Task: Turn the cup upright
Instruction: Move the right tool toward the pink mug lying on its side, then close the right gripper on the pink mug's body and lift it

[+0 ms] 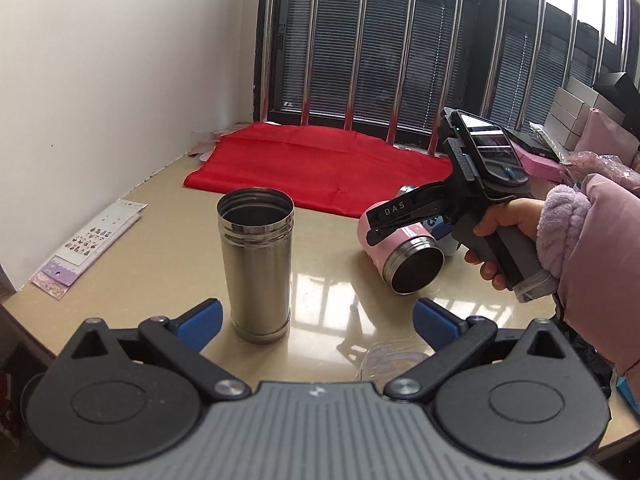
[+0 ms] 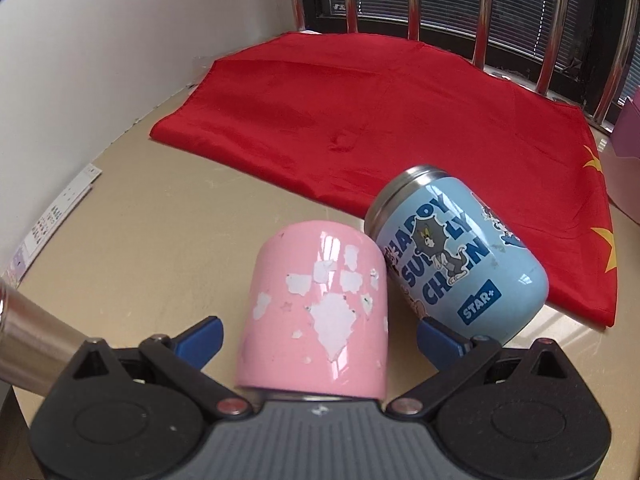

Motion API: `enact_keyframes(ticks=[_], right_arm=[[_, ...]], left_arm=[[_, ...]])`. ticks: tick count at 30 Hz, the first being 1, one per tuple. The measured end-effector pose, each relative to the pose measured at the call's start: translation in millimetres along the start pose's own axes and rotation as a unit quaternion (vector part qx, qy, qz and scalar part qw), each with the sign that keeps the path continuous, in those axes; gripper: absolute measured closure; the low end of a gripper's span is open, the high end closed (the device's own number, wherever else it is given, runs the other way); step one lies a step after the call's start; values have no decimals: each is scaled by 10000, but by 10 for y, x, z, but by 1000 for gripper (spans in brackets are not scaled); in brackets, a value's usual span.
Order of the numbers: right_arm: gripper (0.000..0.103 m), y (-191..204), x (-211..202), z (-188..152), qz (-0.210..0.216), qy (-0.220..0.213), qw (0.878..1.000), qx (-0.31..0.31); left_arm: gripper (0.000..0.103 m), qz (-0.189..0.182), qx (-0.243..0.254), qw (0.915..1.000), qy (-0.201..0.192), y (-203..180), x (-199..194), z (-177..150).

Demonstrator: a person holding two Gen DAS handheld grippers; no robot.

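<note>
Right wrist view: pink cup (image 2: pixel 320 312) lying on its side on the table (image 2: pixel 160 232), straddled by the right claw (image 2: pixel 320 334), blue pads wide apart with a gap on each side, gripping nothing yet. Long axis running straight ahead along the fingers, closed base pointing away, open mouth toward the camera and cut off beneath the housing. Blue cup (image 2: pixel 460 256) tilted just beside it on the right, touching or nearly so; contact hard to confirm. Left wrist view: left claw (image 1: pixel 316 318) spread wide and empty, further off, facing an upright steel cup (image 1: pixel 256 264). Right hand (image 1: pixel 496 240) clearly nearer the pink cup.
</note>
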State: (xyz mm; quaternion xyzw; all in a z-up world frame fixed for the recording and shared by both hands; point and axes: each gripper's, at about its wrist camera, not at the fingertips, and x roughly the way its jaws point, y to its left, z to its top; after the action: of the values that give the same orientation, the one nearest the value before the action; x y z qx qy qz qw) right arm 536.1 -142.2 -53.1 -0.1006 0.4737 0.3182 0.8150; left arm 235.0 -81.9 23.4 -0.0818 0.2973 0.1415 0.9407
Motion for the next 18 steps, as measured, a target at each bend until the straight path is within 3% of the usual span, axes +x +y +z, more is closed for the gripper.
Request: enact_keyframes(ticks=[2,14,18], right_arm=[[20,-29,107,-20,126,85,9998,148],[20,-179,-462,-801,347,-165,9989,-263],[20,-240,-653,-1020,385,-249,9984,-323]], left_arm=[[0,7,-1,10000,18,11,-1,0],[0,-379,300,9977,467,-201,235,18],[0,-333,439,9967,600,-298,277,65]])
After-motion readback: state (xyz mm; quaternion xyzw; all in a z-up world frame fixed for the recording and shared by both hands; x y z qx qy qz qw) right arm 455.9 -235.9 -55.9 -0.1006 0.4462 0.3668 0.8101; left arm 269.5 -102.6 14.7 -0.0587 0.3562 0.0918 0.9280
